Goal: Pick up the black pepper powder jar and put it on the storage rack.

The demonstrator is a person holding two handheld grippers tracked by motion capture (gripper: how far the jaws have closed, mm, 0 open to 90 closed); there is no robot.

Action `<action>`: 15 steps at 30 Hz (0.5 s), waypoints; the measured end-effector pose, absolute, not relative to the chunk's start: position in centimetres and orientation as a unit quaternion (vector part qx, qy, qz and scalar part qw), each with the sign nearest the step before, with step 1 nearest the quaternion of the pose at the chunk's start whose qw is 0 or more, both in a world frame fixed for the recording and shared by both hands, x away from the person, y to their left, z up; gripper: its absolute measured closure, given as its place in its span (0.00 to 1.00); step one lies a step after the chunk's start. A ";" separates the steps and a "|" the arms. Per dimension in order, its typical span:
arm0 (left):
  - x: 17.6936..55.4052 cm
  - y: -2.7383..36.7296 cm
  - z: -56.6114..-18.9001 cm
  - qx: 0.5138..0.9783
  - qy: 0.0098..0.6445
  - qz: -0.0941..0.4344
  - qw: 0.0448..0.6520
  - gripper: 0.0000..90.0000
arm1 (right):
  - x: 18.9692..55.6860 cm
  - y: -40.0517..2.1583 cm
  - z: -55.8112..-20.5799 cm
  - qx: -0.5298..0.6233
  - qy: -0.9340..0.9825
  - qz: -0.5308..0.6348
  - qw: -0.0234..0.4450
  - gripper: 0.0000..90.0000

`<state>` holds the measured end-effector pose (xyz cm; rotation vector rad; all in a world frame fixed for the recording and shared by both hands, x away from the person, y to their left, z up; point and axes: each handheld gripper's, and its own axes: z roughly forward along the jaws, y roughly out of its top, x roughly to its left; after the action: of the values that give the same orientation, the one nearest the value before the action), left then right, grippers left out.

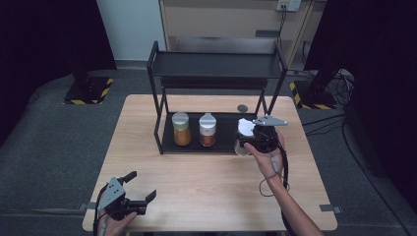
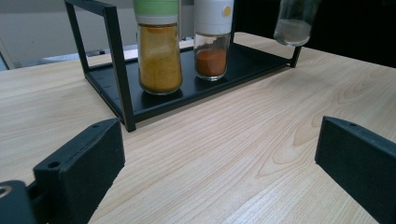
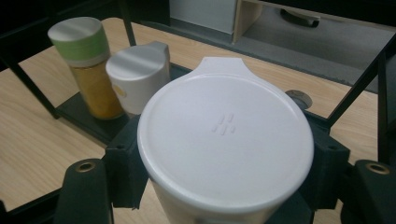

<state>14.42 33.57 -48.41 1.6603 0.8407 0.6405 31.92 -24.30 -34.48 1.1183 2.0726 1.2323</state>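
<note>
Right gripper (image 1: pixel 246 140): jaws clamped on the white-lidded jar (image 3: pixel 224 140), lifted at the rack's (image 1: pixel 158 123) four o'clock corner for shelving.
Left gripper (image 1: pixel 140 187): jaws spread, empty, parked at seven o'clock, clear.
Shelf: yellow jar (image 1: pixel 181 129) and orange jar (image 1: pixel 207 130) side by side, leaving room.

Both grippers (image 1: pixel 139 188) (image 1: pixel 251 135) are black, each topped by a grey three-cornered plate, with blocky fingers (image 2: pixel 79 170)

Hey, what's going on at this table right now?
A person is loading spice jars onto a black rack. The right gripper is clamped on a white-lidded jar, held at the rack's right end beside the yellow spice jar and orange spice jar. The left gripper rests open near the table's front corner.
</note>
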 end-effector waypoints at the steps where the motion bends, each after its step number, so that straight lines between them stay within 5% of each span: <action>1: 14.4 33.6 -48.4 0.702 0.356 0.271 0.554 0.00 | 32.2 -24.1 -34.5 0.411 0.756 0.449 0.240 0.35; 15: 14.4 33.6 -48.5 0.701 0.357 0.270 0.555 0.00 | 34.8 -22.1 -35.6 0.425 0.750 0.440 0.252 0.35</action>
<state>14.43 33.63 -48.46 1.6556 0.8422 0.6379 34.82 -22.14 -35.61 1.1548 2.0404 1.1966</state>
